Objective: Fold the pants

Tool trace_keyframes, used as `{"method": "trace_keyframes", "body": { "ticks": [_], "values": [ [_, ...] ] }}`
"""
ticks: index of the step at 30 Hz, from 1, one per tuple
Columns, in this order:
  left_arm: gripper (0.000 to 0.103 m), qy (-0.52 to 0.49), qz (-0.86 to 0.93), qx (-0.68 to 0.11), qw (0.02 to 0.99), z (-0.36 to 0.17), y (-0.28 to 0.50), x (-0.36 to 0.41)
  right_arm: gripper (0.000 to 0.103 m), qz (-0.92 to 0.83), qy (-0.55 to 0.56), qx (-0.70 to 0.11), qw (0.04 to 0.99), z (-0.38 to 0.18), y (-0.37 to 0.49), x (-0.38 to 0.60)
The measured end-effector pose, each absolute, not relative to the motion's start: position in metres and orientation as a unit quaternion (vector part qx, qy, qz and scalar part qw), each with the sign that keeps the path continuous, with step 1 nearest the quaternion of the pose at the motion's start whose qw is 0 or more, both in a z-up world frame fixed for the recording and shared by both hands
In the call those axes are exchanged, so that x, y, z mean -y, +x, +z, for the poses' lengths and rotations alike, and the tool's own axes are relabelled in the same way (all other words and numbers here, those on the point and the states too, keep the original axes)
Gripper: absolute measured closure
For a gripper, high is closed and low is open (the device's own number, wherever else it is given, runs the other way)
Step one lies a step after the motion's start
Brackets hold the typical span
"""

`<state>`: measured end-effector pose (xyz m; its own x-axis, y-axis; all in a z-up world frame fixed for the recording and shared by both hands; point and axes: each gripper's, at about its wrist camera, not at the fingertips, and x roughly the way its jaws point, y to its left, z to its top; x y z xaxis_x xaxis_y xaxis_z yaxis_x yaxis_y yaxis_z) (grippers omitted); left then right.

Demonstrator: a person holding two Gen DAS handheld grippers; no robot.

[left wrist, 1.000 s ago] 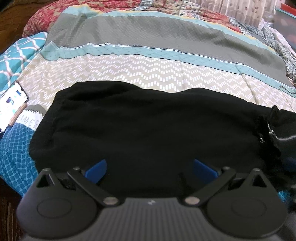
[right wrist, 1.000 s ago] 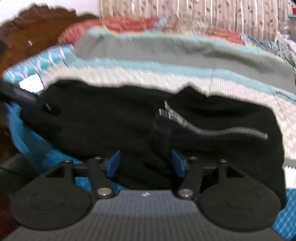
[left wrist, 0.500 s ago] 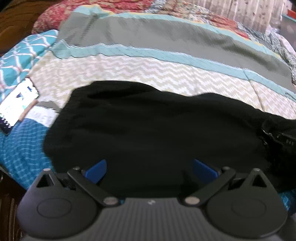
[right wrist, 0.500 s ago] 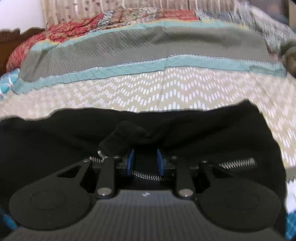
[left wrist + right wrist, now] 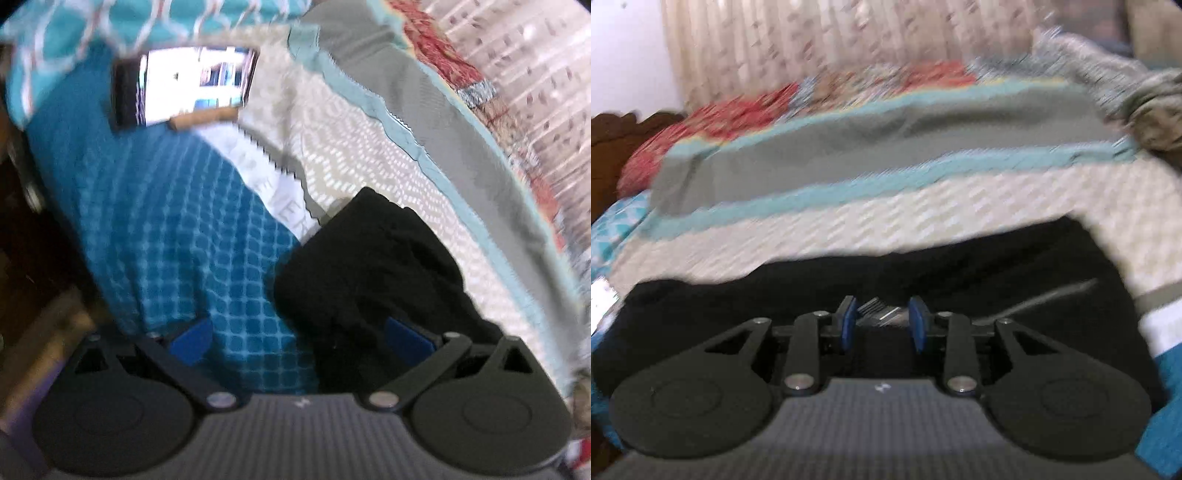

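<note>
Black pants (image 5: 369, 273) lie across a patchwork quilt (image 5: 166, 229) on a bed. The left wrist view shows their left end, a rounded corner. My left gripper (image 5: 299, 341) hangs open and wide over that corner, one blue pad over the quilt, the other against the black cloth. In the right wrist view the pants (image 5: 997, 266) fill the foreground. My right gripper (image 5: 882, 325) holds black cloth and zipper teeth (image 5: 875, 312) between its pads, and its jaws are opening slightly. A longer zipper (image 5: 1045, 299) runs off to the right.
A lit phone (image 5: 184, 85) lies on the quilt beyond the pants' left end. The bed's edge and dark floor (image 5: 37, 258) are at the left. A wooden headboard (image 5: 613, 136), a rumpled blanket (image 5: 1145, 110) and a curtain stand behind the bed.
My left gripper has swung left and rolled, from mid-pants to their left end. My right gripper narrowed on the cloth by the zipper and shifted; the raised fold there has flattened.
</note>
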<state>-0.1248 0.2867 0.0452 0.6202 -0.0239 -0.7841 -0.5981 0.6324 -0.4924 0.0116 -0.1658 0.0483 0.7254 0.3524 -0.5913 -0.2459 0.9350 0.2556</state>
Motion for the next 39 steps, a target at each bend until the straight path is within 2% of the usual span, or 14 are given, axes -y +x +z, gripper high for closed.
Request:
{"method": "trace_keyframes", "body": {
  "ticks": [5, 9, 11, 13, 16, 20, 22, 25, 27, 29, 34, 36, 38, 39],
  "values": [
    [0.000, -0.461, 0.120, -0.399, 0.783, 0.016, -0.119, -0.292, 0.068, 0.254, 0.065, -0.385, 0.885, 0.043, 0.016, 0.112],
    [0.001, -0.459, 0.110, -0.396, 0.788, 0.008, -0.116, -0.289, 0.068, 0.313, 0.065, -0.420, 0.849, 0.046, 0.023, 0.069],
    [0.010, -0.447, 0.120, -0.393, 0.794, 0.009, -0.115, -0.287, 0.068, 0.338, 0.070, -0.435, 0.831, 0.049, 0.027, 0.048],
    [0.036, -0.408, 0.143, -0.396, 0.810, 0.016, -0.111, -0.279, 0.068, 0.358, 0.066, -0.447, 0.817, 0.048, 0.028, 0.022],
    [0.056, -0.318, 0.166, -0.386, 0.850, 0.034, -0.112, -0.253, 0.068, 0.376, 0.048, -0.446, 0.810, 0.052, 0.027, -0.006],
    [0.058, -0.127, 0.206, -0.369, 0.897, 0.046, -0.108, -0.190, 0.068, 0.384, 0.056, -0.450, 0.804, 0.060, 0.039, -0.024],
    [0.058, -0.060, 0.225, -0.368, 0.900, 0.039, -0.104, -0.171, 0.062, 0.388, 0.057, -0.452, 0.801, 0.066, 0.043, -0.033],
    [0.057, 0.010, 0.241, -0.352, 0.904, 0.034, -0.104, -0.151, 0.048, 0.414, 0.035, -0.450, 0.791, 0.080, 0.046, -0.063],
    [0.057, 0.045, 0.247, -0.342, 0.905, 0.032, -0.106, -0.141, 0.025, 0.431, 0.014, -0.452, 0.781, 0.086, 0.048, -0.089],
    [0.057, 0.089, 0.245, -0.327, 0.908, 0.028, -0.106, -0.130, 0.017, 0.443, -0.010, -0.458, 0.771, 0.088, 0.049, -0.119],
    [0.055, 0.147, 0.224, -0.312, 0.911, 0.020, -0.106, -0.111, 0.015, 0.424, -0.078, -0.502, 0.750, 0.070, 0.051, -0.197],
    [0.055, 0.157, 0.210, -0.315, 0.912, 0.017, -0.107, -0.110, 0.008, 0.401, -0.098, -0.538, 0.735, 0.052, 0.051, -0.217],
    [0.055, 0.153, 0.195, -0.321, 0.914, 0.012, -0.110, -0.113, 0.003, 0.388, -0.139, -0.536, 0.737, 0.040, 0.045, -0.231],
    [0.055, 0.152, 0.190, -0.320, 0.916, 0.012, -0.111, -0.113, 0.005, 0.387, -0.171, -0.525, 0.739, 0.035, 0.039, -0.236]
  ]
}}
